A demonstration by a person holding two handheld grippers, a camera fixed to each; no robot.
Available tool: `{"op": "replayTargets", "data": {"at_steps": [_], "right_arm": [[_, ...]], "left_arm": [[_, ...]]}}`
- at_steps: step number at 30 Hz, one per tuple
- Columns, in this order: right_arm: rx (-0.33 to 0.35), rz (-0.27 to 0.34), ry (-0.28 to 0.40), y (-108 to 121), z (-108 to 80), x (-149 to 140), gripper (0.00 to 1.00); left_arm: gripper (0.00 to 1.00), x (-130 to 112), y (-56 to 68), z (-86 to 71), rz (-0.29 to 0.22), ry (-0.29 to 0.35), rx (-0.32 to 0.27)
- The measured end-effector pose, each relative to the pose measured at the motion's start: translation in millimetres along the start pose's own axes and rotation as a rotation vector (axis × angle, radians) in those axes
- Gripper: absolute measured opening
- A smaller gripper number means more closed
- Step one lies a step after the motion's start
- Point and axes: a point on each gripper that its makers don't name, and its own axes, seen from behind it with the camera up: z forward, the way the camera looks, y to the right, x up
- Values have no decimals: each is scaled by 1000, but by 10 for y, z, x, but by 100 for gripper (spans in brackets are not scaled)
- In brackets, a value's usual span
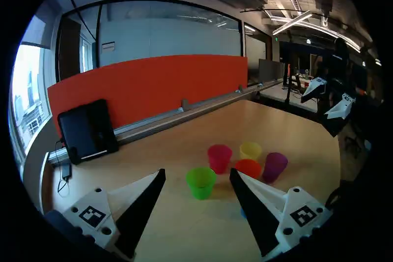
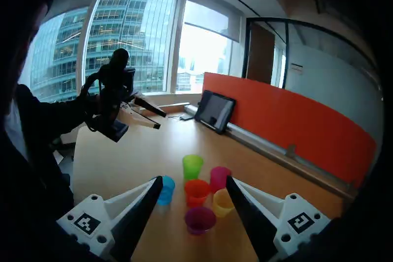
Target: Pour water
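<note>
In the left gripper view, your left tool (image 1: 197, 171) is spread wide and pinches nothing, hanging above the wooden tabletop (image 1: 162, 222). The green cup (image 1: 201, 182) stands upright just ahead, in the gap between the fingertips. Beyond it, toward the right finger, the pink cup (image 1: 219, 158), yellow cup (image 1: 250, 150), orange cup (image 1: 248, 167) and purple cup (image 1: 274, 166) cluster close together. A sliver of the blue cup (image 1: 242, 213) peeks out beside that finger. You cannot tell whether any cup holds water. Far ahead on the left, a black tablet (image 1: 87, 131) leans against the orange partition (image 1: 147, 82). Far off to the right, your right tool (image 1: 314, 108) is up in the air, fingers apart and empty.

In the right gripper view, your right tool (image 2: 194, 179) is likewise spread and grips nothing. All six cups sit ahead, within its gap:
- the green cup (image 2: 192, 166) is farthest;
- the blue cup (image 2: 166, 189) is by the left fingertip;
- the orange cup (image 2: 196, 192) is central;
- the pink cup (image 2: 219, 178) and yellow cup (image 2: 222, 202) are by the right fingertip;
- the purple cup (image 2: 200, 219) is nearest.

Up on the left, well apart from the cups, a hand (image 2: 103, 108) holds the left tool (image 2: 161, 120), its fingers apart. The tablet (image 2: 215, 110) and partition (image 2: 294, 119) lie ahead on the right.
</note>
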Motion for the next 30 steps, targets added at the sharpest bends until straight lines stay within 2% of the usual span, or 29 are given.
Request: {"op": "replayTargets", "data": {"at_steps": [5, 21, 30], "right_arm": [[29, 1, -24, -65, 82, -137, 99], [102, 1, -74, -239, 343, -473, 99], [130, -2, -97, -322, 464, -615, 100]], "left_arm": [[97, -101, -20, 73, -2, -18, -6], [98, -386, 47, 387, 21, -83, -29], [98, -493, 85, 539, 15, -106, -54]]}}
